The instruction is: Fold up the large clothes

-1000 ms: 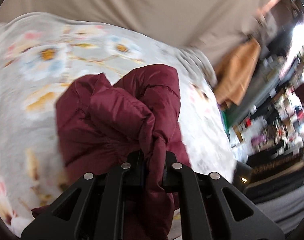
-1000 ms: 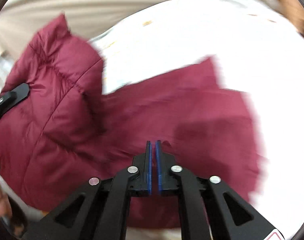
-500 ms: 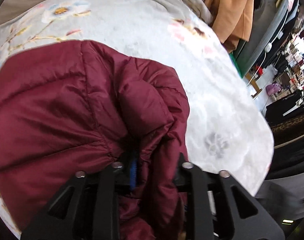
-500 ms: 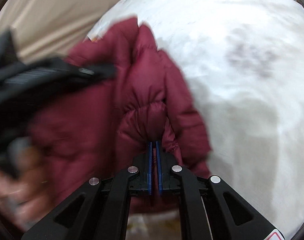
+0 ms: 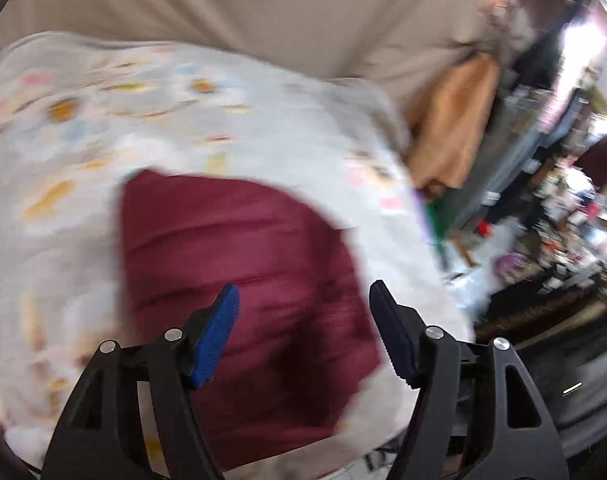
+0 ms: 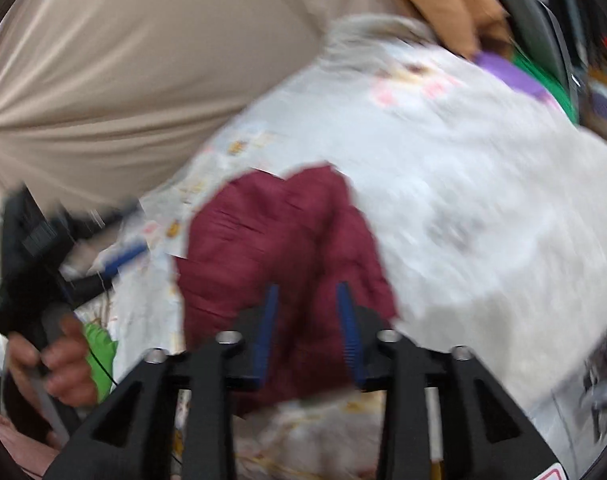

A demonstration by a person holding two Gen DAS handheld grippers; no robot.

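Observation:
A dark red quilted jacket (image 5: 239, 264) lies folded in a compact block on a white flowered bedspread (image 5: 83, 128). It also shows in the right wrist view (image 6: 279, 240). My left gripper (image 5: 303, 304) is open and empty, raised above the jacket's near edge. My right gripper (image 6: 307, 300) is open and empty above the jacket's near side. The left gripper (image 6: 115, 256) shows at the left of the right wrist view, held in a hand, apart from the jacket. Both views are blurred by motion.
A beige curtain (image 5: 263, 20) hangs behind the bed. An orange-brown garment (image 5: 451, 128) hangs past the bed's far right corner, with cluttered shelves (image 5: 563, 220) beyond. A green object (image 6: 97, 344) sits by the hand at the left.
Both grippers were shut on folds of the jacket; both have opened, let it go and drawn back. The jacket now lies flat on the bedspread.

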